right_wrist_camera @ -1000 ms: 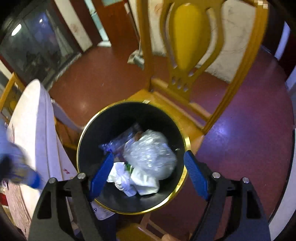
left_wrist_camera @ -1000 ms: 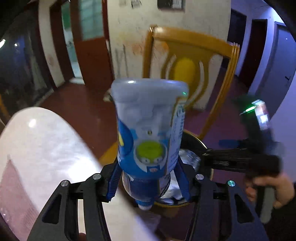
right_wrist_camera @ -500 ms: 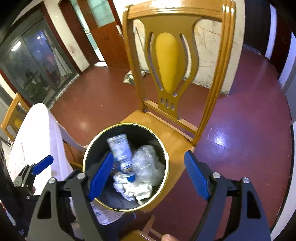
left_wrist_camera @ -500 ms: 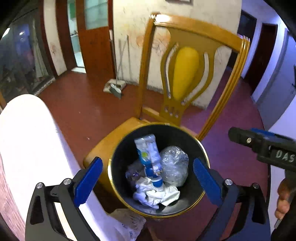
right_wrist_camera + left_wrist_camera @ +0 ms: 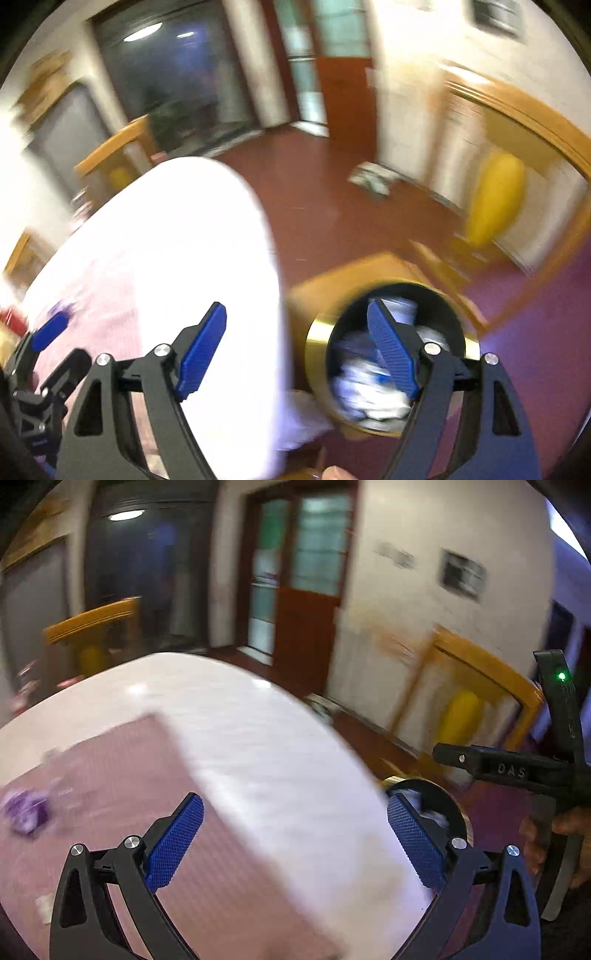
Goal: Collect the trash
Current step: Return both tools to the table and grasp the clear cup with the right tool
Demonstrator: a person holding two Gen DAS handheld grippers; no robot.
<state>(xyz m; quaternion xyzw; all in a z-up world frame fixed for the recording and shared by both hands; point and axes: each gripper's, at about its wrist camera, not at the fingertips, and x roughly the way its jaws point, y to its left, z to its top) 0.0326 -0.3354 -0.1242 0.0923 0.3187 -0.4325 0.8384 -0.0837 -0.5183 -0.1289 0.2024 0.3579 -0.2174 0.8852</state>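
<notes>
Purple wrapper (image 5: 24,812) lies on the pink cloth of the white table (image 5: 258,731), off to the far left: that looks like the next piece to collect. The black bin (image 5: 391,354) sits on the yellow chair (image 5: 332,280) beside the table, bottle and crumpled plastic already inside. Left gripper (image 5: 291,842) hangs wide open and empty; right gripper (image 5: 299,354) gapes too, nothing between its pads. Best to slow down, settle the blur, then square the jaws over the wrapper.

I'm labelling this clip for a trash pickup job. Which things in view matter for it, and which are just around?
Job: black bin holding trash; purple scrap on the table; left gripper, right gripper, both open and empty.

Around: chair, door.
</notes>
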